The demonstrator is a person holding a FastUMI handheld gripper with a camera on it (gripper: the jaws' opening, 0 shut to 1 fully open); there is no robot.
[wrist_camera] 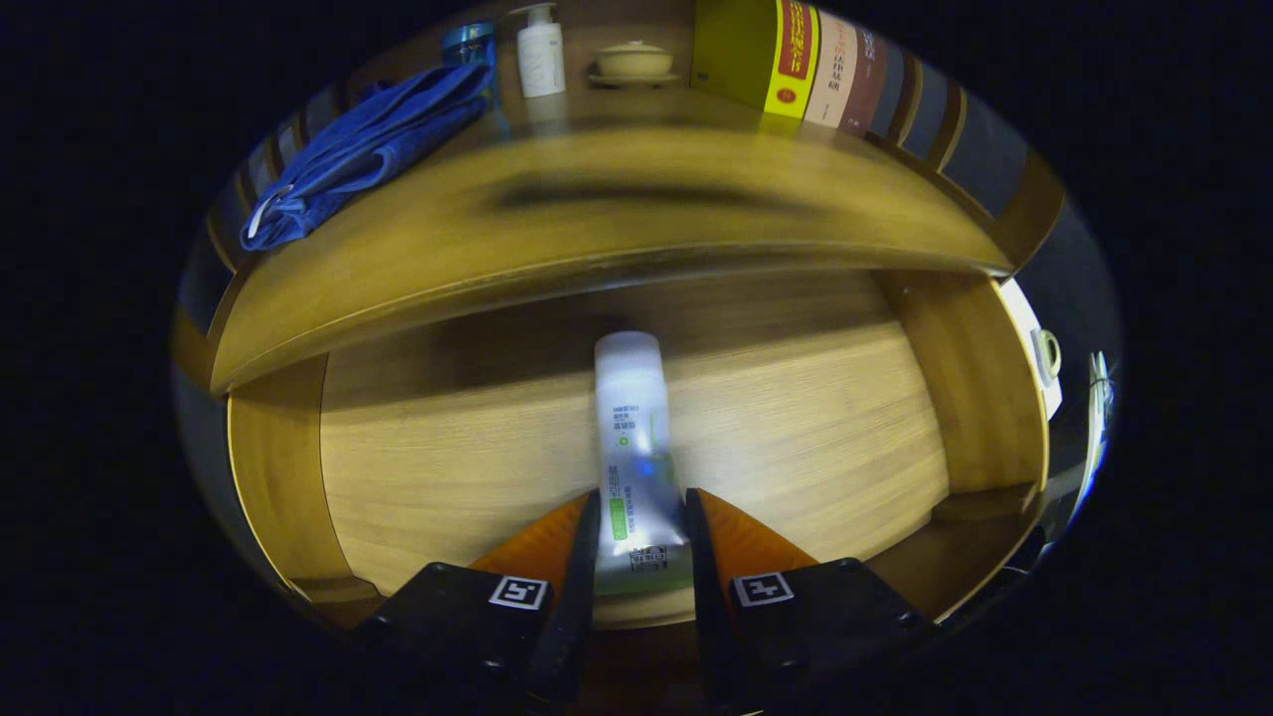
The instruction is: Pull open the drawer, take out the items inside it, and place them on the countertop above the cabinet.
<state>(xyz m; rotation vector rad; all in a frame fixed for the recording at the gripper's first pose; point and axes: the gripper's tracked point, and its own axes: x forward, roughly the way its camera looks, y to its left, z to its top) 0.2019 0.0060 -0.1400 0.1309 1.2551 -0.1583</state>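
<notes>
Gripper [641,517] clamped, fingers nearly parallel

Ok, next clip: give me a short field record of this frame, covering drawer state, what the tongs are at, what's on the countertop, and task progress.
drawer: open, wooden floor bare apart from one item
item in drawer: white tube, lying lengthwise
tongs: fingers on either side of the tube's near end, appearing to press on it
countertop: blue towel, white pump bottle, lidded bowl, row of books at the back
task progress: drawer pulled open; tube not yet on the countertop
</notes>
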